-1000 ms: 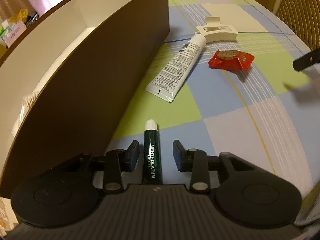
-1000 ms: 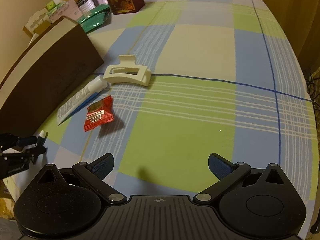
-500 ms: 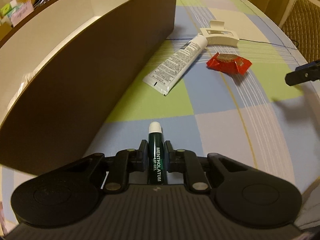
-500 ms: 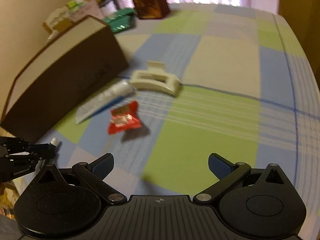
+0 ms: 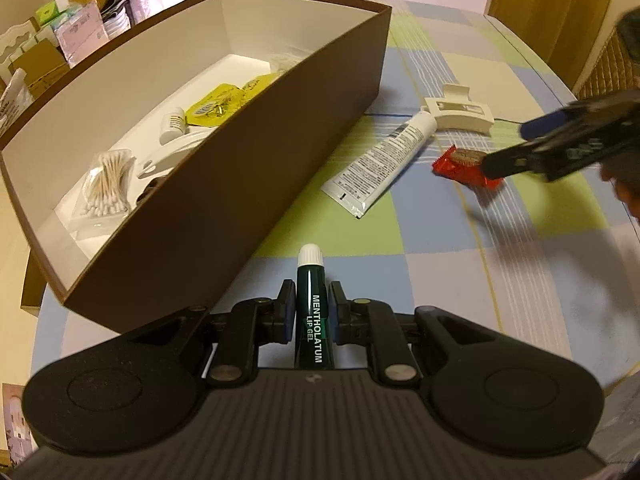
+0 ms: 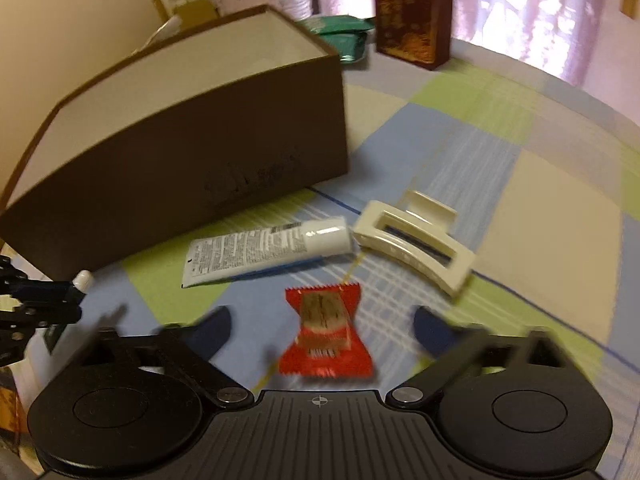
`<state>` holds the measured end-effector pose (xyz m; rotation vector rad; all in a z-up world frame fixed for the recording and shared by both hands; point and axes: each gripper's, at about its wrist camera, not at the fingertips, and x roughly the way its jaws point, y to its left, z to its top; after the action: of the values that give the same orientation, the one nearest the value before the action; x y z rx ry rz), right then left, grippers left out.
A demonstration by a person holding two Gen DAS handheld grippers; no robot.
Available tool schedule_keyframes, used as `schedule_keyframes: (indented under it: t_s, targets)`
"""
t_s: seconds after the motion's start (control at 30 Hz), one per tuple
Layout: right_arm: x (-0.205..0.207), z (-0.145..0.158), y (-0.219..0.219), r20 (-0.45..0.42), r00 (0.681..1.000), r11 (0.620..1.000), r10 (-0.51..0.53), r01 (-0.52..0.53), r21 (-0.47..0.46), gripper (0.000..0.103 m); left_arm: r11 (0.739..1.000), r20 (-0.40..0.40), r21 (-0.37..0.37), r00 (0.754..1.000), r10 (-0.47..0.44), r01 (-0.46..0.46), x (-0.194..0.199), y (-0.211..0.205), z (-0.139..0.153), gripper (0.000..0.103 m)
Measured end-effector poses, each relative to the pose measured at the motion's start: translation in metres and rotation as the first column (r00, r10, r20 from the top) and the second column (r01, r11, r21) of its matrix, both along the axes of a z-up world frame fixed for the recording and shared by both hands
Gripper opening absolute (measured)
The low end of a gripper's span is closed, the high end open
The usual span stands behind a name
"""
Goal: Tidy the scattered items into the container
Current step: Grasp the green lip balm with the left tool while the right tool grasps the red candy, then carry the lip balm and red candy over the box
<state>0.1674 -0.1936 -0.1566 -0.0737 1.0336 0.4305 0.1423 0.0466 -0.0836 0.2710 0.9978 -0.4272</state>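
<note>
My left gripper (image 5: 312,308) is shut on a dark green lip gel tube (image 5: 314,312) with a white cap, lifted beside the brown box (image 5: 248,184). The box holds cotton swabs (image 5: 106,184), a yellow packet (image 5: 218,104) and a small white tube (image 5: 174,122). On the checked cloth lie a white tube (image 6: 268,250), a cream hair claw (image 6: 416,246) and a red sweet wrapper (image 6: 326,330). My right gripper (image 6: 322,322) straddles the red wrapper, its jaws closing, pads apart from it. The right gripper (image 5: 568,144) also shows in the left wrist view.
A dark red box (image 6: 412,12) and green packets (image 6: 344,38) stand at the table's far end. Shelves with cartons (image 5: 52,48) lie beyond the box on the left. A wicker chair (image 5: 608,68) stands at the right.
My left gripper shut on the lip gel tube and rose, bringing the box's inside into view. My right gripper swept left over the red wrapper and its jaws narrowed.
</note>
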Motion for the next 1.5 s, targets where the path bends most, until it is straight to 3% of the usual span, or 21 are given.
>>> schedule_keyframes:
  t_s: [0.2,0.23,0.27,0.33,0.5,0.9,1.17,1.5]
  targets:
    - [0.011,-0.019,0.006,-0.046,0.999,0.999,0.000,-0.002,-0.046,0.071,1.000,0.003,-0.002,1.000,0.028,-0.028,0.000,0.006,0.002,0.013]
    - [0.010,-0.021,0.006,-0.052,0.999,0.999,0.006,-0.009,-0.053,0.048,1.000,0.003,-0.002,0.999,0.031,-0.031,-0.001,0.007,0.002,0.013]
    - [0.009,-0.022,0.005,-0.063,0.998,0.998,0.013,-0.016,-0.057,0.040,0.999,0.003,-0.003,0.999,0.035,-0.035,-0.001,0.008,0.002,0.013]
    - [0.005,-0.021,0.002,-0.066,0.998,0.998,0.005,-0.010,-0.062,0.036,0.999,0.003,-0.002,0.999,0.039,-0.039,-0.001,0.010,0.002,0.013]
    - [-0.013,-0.007,-0.006,-0.061,0.998,1.000,0.010,-0.012,-0.024,0.034,1.000,0.006,-0.002,1.000,0.030,-0.030,-0.001,0.008,0.004,0.013]
    - [-0.049,0.050,-0.011,0.045,0.997,0.998,0.056,-0.057,0.013,0.034,0.998,0.060,-0.047,0.998,-0.029,0.032,-0.003,-0.008,0.030,0.013]
    - [-0.050,0.076,0.003,0.090,0.990,0.993,0.113,-0.116,0.036,0.034,0.994,0.113,-0.099,0.993,-0.035,0.046,-0.006,-0.001,0.064,0.013]
    - [-0.033,0.099,0.033,0.142,0.974,0.977,0.179,-0.193,0.091,0.034,0.994,0.183,-0.104,0.983,0.001,0.018,0.001,0.026,0.096,0.013]
